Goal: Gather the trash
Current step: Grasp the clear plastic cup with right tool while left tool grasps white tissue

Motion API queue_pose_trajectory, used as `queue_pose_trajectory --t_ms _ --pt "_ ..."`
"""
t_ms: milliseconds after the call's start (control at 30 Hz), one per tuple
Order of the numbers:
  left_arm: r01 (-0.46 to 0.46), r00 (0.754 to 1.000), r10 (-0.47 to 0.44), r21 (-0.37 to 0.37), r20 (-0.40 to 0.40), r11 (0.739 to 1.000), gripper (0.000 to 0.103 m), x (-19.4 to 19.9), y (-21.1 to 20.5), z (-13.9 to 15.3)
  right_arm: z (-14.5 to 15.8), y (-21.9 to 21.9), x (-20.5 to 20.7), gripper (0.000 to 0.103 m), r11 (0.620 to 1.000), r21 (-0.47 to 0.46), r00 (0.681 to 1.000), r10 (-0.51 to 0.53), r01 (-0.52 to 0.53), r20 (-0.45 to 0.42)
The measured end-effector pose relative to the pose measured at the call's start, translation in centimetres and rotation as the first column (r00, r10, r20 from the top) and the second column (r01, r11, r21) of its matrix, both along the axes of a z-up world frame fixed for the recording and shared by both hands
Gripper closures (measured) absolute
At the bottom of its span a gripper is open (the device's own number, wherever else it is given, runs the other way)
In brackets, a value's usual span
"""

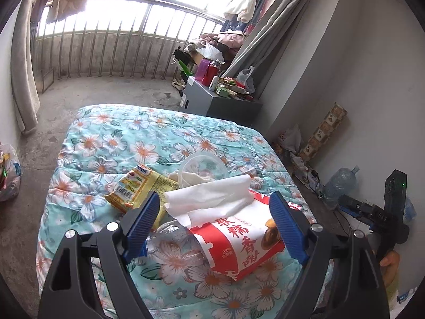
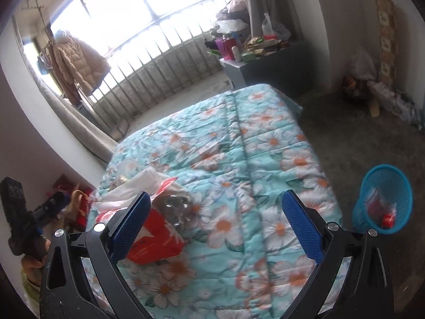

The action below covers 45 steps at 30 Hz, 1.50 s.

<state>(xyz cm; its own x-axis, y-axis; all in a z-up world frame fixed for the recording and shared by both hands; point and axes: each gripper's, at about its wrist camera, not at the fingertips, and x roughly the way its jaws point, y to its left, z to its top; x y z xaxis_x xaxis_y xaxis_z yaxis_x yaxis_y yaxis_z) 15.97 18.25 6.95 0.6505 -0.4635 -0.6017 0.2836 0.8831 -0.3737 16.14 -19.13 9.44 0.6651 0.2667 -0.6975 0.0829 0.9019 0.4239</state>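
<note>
Several pieces remain on the floral quilt (image 1: 111, 143): a red-and-white snack bag (image 1: 239, 242), white tissue (image 1: 209, 199), yellow wrapper (image 1: 138, 186), clear plastic bottle (image 1: 172, 239) and bowl (image 1: 203, 167). Both grippers, left (image 1: 216, 228) and right (image 2: 217, 226), gape empty. The blue mesh basket (image 2: 382, 199), far right, holds little.
</note>
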Motion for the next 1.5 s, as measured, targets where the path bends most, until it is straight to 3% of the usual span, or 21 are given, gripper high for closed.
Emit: queue_pose_trajectory --t_ms 233,367,500,700,767,867,1167,1300,1500 --pt "0.049 0.996 -0.048 0.005 -0.071 0.999 0.026 3.2 -0.6 -2.9 -1.8 1.9 1.5 0.019 0.994 0.091 0.994 0.075 -0.067 -0.081" --pt "0.043 0.992 -0.034 0.077 -0.118 0.996 0.036 4.9 -1.2 -4.7 -1.9 2.0 2.3 0.023 0.993 0.1 0.993 0.076 -0.067 -0.093" --pt "0.023 0.985 -0.011 0.064 -0.171 0.998 0.046 5.9 -0.6 -6.3 -1.9 2.1 2.4 0.024 0.991 0.109 0.992 0.09 -0.08 -0.092" --pt "-0.023 0.978 0.026 0.016 -0.206 1.0 0.076 6.3 0.8 -7.3 -2.4 2.1 2.7 0.028 0.99 0.118 0.99 0.093 -0.081 -0.104" --pt "-0.031 0.98 0.03 -0.003 -0.196 1.0 0.09 6.2 1.2 -7.1 -2.4 2.1 2.7 0.029 0.99 0.117 0.99 0.091 -0.079 -0.104" --pt "-0.031 0.983 0.025 -0.033 -0.18 0.999 0.101 6.1 1.4 -6.7 -2.4 2.0 2.7 0.031 0.99 0.116 0.991 0.086 -0.074 -0.101" --pt "-0.004 0.999 -0.003 -0.166 -0.04 0.986 0.102 4.2 2.1 -3.3 -2.2 1.6 2.4 0.036 0.991 0.117 0.993 0.072 -0.061 -0.092" --pt "-0.008 0.999 0.015 -0.183 0.034 0.983 0.102 2.9 2.7 -1.1 -1.8 1.8 2.8 0.041 0.99 0.12 0.993 0.086 -0.076 -0.083" --pt "-0.037 0.995 0.055 -0.208 0.084 0.977 0.103 1.1 4.8 1.3 -0.1 4.1 5.8 0.049 0.967 0.123 0.972 0.231 -0.225 -0.041"
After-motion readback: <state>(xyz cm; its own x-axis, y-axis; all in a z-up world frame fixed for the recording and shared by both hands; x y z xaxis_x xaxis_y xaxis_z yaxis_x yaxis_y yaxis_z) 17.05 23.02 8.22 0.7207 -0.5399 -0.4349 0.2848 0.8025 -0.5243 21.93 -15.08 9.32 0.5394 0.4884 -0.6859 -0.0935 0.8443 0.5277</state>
